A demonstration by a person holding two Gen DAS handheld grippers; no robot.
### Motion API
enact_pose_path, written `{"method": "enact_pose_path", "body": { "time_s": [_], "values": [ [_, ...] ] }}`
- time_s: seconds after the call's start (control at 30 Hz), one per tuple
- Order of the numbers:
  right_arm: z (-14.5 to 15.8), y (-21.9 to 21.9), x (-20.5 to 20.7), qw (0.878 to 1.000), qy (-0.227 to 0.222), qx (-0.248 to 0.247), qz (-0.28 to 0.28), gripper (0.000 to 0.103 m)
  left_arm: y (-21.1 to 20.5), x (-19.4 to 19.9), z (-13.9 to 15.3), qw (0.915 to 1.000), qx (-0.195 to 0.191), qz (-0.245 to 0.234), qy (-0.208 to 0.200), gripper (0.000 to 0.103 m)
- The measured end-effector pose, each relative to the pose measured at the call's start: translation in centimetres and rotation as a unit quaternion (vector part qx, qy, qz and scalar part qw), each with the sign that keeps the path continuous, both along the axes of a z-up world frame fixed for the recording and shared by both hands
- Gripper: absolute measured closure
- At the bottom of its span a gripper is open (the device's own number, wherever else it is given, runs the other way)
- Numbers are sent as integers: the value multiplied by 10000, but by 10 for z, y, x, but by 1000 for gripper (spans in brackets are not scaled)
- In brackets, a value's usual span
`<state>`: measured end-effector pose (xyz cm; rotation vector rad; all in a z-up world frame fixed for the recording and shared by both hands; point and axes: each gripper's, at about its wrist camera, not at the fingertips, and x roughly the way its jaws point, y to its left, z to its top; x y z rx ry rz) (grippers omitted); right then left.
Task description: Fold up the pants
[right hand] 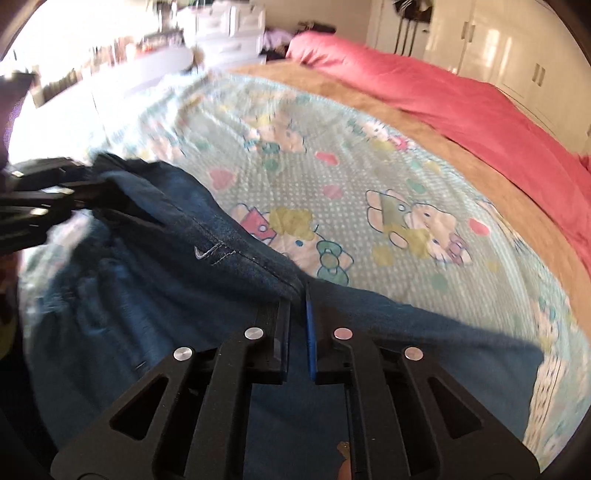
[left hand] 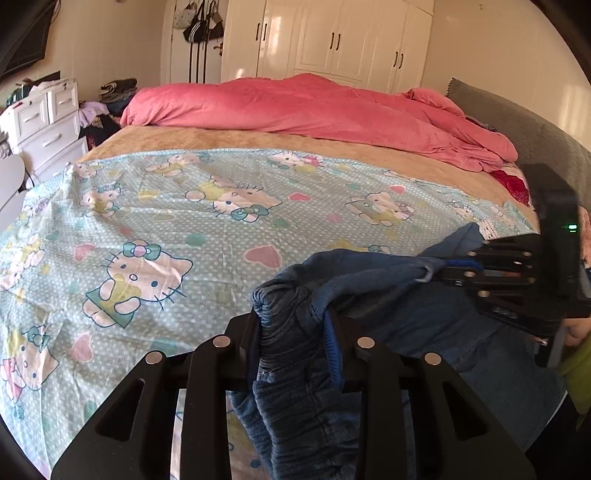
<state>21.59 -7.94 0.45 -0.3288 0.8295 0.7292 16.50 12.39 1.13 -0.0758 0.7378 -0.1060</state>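
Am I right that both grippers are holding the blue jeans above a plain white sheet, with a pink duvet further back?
Not quite: the sheet is pale blue with a cartoon cat print, as the left wrist view shows. Both grippers do hold the jeans, and the pink duvet lies further back.

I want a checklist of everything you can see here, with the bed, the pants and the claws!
Surface: bed with cartoon-cat sheet over a tan blanket.
Job's things: blue jeans, bunched at the near edge, lifted by both claws.
Clutter: pink duvet heaped at the far side.
Grippers: left claw shut on jeans; right claw pinches the jeans' edge.
Cables: nothing seen.
Surroundings: white wardrobe, white drawers, hanging bags.
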Motion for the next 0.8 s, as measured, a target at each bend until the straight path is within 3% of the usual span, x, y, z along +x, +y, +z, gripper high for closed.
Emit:
{"method": "enact_pose_path", "body": {
  "time_s": [0.13,0.4,0.6,0.8],
  "values": [
    [18,-21,-32,9990,-59,441,-106,100,-9,-17,10,9997,133,-115,-159,74],
    [29,-48,-115,9957,93,911,167,100,-11,-75,13,9994,-183,-225,-208,70],
    [24,-49,-162,9958,228,787,407,100,-8,-107,5,9985,-310,-454,76,70],
    [19,-43,-194,9941,403,788,621,100,-7,-135,-5,9982,-148,-487,325,64]
  ]
}}
